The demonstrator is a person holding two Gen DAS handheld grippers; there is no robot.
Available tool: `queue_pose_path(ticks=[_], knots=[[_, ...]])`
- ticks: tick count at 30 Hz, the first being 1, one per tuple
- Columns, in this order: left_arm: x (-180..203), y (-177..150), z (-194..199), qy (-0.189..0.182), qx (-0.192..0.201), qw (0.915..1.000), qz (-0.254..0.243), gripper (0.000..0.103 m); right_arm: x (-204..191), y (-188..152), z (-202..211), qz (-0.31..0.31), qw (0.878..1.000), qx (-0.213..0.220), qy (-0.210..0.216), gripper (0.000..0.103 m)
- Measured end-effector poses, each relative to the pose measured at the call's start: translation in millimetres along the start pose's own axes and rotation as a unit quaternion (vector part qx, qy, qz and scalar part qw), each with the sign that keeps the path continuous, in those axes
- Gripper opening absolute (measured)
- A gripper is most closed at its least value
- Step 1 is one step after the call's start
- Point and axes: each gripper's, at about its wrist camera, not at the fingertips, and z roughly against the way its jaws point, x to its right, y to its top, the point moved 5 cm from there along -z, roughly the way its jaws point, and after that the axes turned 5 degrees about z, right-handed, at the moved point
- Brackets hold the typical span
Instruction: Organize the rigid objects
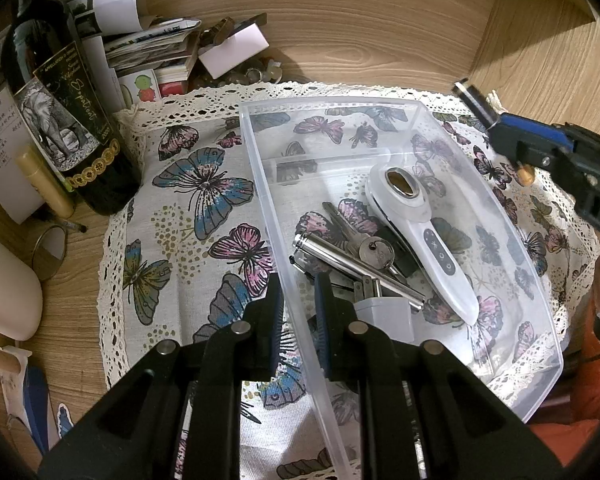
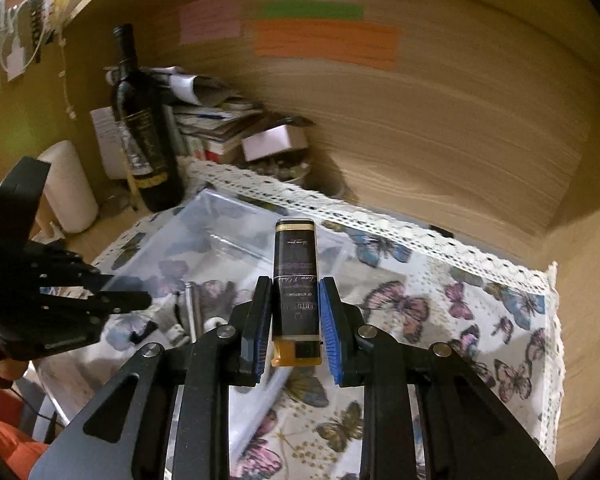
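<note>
A clear plastic tray (image 1: 260,168) lies on a butterfly-print cloth (image 1: 204,200). My left gripper (image 1: 299,312) is shut on the tray's near left wall. Inside the tray lie a white handheld device (image 1: 420,232), keys (image 1: 374,252), a metal cylinder (image 1: 352,264) and a small grey block (image 1: 384,312). My right gripper (image 2: 296,312) is shut on a slim black and gold case (image 2: 296,264), held in the air above the cloth by the tray's right side. The left wrist view shows that gripper (image 1: 504,132) and the case (image 1: 474,102) at the upper right.
A dark wine bottle (image 1: 72,128) stands left of the cloth, beside a pile of papers and booklets (image 1: 152,48). A pale tube (image 1: 46,184), a small round mirror (image 1: 50,252) and a white container (image 1: 4,288) sit at the left. Wooden walls close the back and right.
</note>
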Motion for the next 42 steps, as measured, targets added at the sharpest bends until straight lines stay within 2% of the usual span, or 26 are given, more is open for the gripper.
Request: queue_pose_path(ticks=[12, 13, 16, 17, 26, 28, 32, 34, 36, 38, 40, 42], knots=[[-0.6, -0.1, -0.3, 0.000, 0.000, 1.0000, 0.000, 0.015, -29.0, -13.5, -42.9, 0.041, 0.996, -0.073, 0.040, 0.022], [-0.5, -0.1, -0.3, 0.000, 0.000, 1.0000, 0.000, 0.015, -32.7, -18.0, -44.4, 0.027, 0.991, -0.106, 0.072, 0.022], [-0.8, -0.2, -0.3, 0.000, 0.000, 1.0000, 0.000, 0.015, -33.8, -22.0, -48.7, 0.024, 0.990, -0.116, 0.079, 0.022], [-0.3, -0.1, -0.3, 0.000, 0.000, 1.0000, 0.000, 0.015, -30.0, -17.1, -50.2, 0.037, 0.997, -0.059, 0.042, 0.022], [-0.1, 3.0, 5.1, 0.003, 0.005, 1.0000, 0.002, 0.015, -26.0, -12.0, -35.2, 0.029, 0.998, -0.029, 0.038, 0.027], [1.4, 4.5, 11.9, 0.006, 0.014, 0.9999, 0.000, 0.015, -23.8, -9.8, -29.5, 0.021, 0.999, -0.001, 0.039, 0.032], [4.1, 8.5, 26.8, 0.020, 0.038, 0.9991, -0.004, 0.015, -17.8, -9.2, -12.7, 0.010, 0.999, 0.023, 0.034, 0.042], [7.3, 10.8, 35.4, 0.022, 0.049, 0.9985, -0.005, 0.015, -15.2, -9.0, -2.6, 0.007, 0.999, 0.037, 0.031, 0.051], [10.2, 13.0, 46.1, 0.024, 0.067, 0.9975, -0.006, 0.023, -12.1, -9.1, 8.8, 0.002, 0.998, 0.053, 0.026, 0.059], [13.3, 15.5, 56.6, 0.030, 0.089, 0.9956, -0.006, 0.047, -8.6, -9.2, 21.4, -0.005, 0.997, 0.073, 0.012, 0.068], [16.1, 16.6, 69.3, 0.033, 0.119, 0.9924, -0.005, 0.062, -5.3, -10.4, 33.3, -0.012, 0.996, 0.092, 0.002, 0.082], [19.9, 17.1, 83.5, 0.034, 0.146, 0.9887, -0.002, 0.070, -1.7, -12.5, 45.0, -0.021, 0.994, 0.109, -0.003, 0.087]])
